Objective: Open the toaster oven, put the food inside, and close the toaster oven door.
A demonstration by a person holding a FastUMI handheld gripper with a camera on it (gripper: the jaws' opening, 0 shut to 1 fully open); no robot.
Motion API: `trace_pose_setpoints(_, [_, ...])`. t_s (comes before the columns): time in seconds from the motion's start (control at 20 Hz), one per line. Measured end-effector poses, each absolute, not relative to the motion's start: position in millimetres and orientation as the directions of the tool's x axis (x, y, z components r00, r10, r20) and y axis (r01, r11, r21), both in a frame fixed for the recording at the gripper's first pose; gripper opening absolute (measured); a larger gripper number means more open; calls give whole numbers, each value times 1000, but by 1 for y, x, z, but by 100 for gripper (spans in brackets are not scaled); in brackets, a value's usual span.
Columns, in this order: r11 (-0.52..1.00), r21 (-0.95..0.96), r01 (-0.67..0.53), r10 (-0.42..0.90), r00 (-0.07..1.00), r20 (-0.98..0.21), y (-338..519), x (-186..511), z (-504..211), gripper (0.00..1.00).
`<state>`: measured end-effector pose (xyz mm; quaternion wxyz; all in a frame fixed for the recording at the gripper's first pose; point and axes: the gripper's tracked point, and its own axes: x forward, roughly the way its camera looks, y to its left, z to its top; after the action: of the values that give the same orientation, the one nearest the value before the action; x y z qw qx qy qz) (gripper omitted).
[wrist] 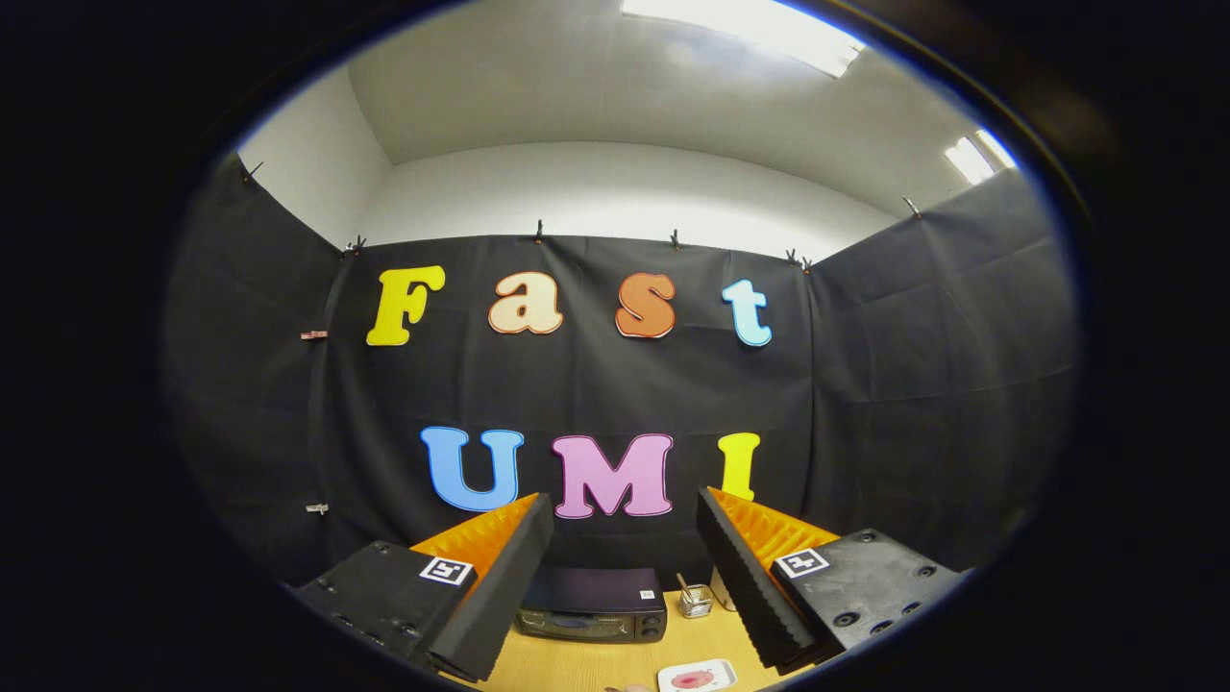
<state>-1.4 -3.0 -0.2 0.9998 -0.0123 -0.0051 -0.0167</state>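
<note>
Toaster oven [593, 604] with door closed on the wooden table [577, 663], beyond and between the spread fingers of the gripper [625, 567], nothing held. Right of the toaster oven, a small wire basket [694, 601]. Nearer than the toaster oven, a white plate [697, 677] carrying pinkish food [692, 679].

The gripper [625, 538] hangs with fingers spread, empty, the toaster oven [591, 605] beyond them, door seemingly closed.

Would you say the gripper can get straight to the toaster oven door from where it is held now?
Probably yes. The gripper has its fingers wide open, holding nothing, and the toaster oven stands beyond them on the table with its door shut. Only bare tabletop lies between; the food plate sits off to one side.
</note>
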Motion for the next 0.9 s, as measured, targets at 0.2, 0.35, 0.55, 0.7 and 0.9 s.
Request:
trace_pose_setpoints(0.2, [998,-23,54,-54,998,13,4,-1,-5,98])
trace_pose_setpoints(0.35, [998,-28,56,-56,998,10,7,8,-9,98])
trace_pose_setpoints(0.55, [999,-25,33,-32,999,26,6,45,-10,98])
trace_pose_setpoints(0.7, [999,-30,-14,15,999,34,5,86,-16,98])
trace_pose_setpoints(0.9, [997,0,-72,72,997,12,8,140,-40,98])
